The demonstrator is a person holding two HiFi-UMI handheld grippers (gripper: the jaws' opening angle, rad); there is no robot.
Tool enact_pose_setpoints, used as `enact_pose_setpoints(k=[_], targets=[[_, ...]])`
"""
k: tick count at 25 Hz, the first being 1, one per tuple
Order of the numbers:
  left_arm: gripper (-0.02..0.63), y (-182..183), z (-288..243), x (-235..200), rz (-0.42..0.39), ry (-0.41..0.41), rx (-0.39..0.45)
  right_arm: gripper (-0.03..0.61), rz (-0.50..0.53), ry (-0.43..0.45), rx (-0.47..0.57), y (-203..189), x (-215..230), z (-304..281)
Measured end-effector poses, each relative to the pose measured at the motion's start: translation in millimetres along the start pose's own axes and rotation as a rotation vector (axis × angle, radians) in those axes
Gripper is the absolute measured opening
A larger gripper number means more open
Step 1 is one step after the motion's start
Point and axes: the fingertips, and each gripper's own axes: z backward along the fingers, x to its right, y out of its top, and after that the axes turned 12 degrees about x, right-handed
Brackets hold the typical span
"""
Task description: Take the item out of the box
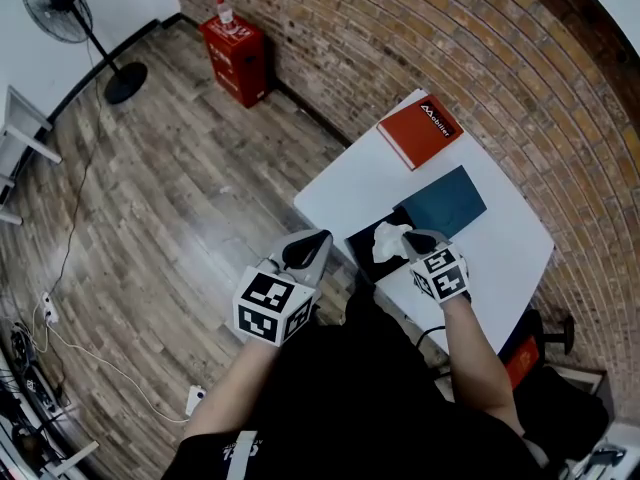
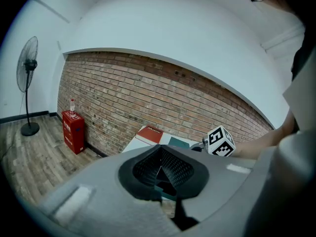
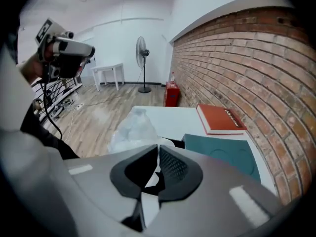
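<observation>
An open black box [image 1: 366,251] sits near the front edge of the white table [image 1: 345,188]. A white item wrapped in clear plastic [image 1: 390,239] sticks up out of it. My right gripper [image 1: 413,241] is at the item's right side, its jaws drawn together on the edge of the plastic. In the right gripper view the crumpled wrapping [image 3: 132,130] rises just beyond the right gripper [image 3: 158,154]. My left gripper [image 1: 318,240] hangs off the table's left edge, above the floor, shut with nothing in it. The left gripper [image 2: 160,169] points toward the table.
The box's teal lid [image 1: 445,203] lies flat just behind the box. A red book [image 1: 420,131] rests at the table's far corner by the brick wall. On the wooden floor stand a red cabinet [image 1: 235,58] and a fan [image 1: 70,13].
</observation>
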Motion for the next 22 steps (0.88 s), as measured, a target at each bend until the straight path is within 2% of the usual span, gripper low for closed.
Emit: enact_pose_setpoints(k=[6, 15, 22], targets=[[0.005, 15, 9, 2, -0.022, -0.003, 0.04, 0.014, -0.138, -0.043, 0.143, 37, 8, 32], [0.005, 34, -19, 21, -0.051, 0.005, 0.069, 0.012, -0.229, 0.01, 0.346, 79, 27, 74], [0.005, 61, -64, 50, -0.104, 0.01, 0.107, 0.012, -0.292, 0.013, 0.417, 65, 65, 120]])
